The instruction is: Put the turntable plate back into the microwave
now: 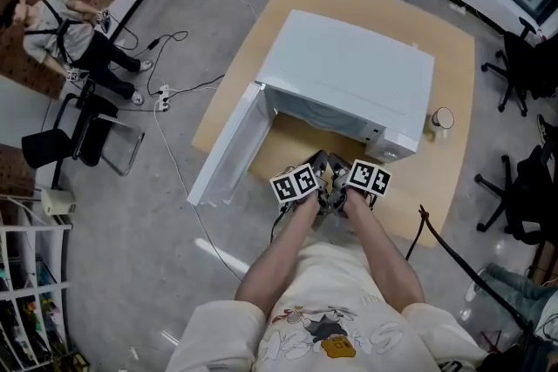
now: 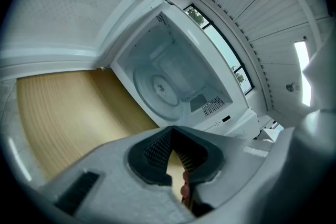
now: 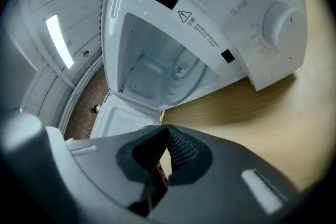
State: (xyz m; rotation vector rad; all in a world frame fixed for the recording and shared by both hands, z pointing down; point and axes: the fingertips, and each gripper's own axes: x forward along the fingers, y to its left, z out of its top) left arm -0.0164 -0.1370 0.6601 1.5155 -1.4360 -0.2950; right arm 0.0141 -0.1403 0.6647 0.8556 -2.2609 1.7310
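A white microwave stands on a wooden table, its door swung open to the left. The glass turntable plate lies flat on the floor of the microwave's cavity; the right gripper view also shows the plate inside. My left gripper and right gripper are side by side just in front of the opening, above the table's near edge. In the left gripper view the left gripper is shut, with nothing between its pads. The right gripper is likewise shut and empty.
A cup stands on the table to the right of the microwave. The microwave's dial faces my right gripper. A person stands far left on the floor, near a power strip with cables and chairs.
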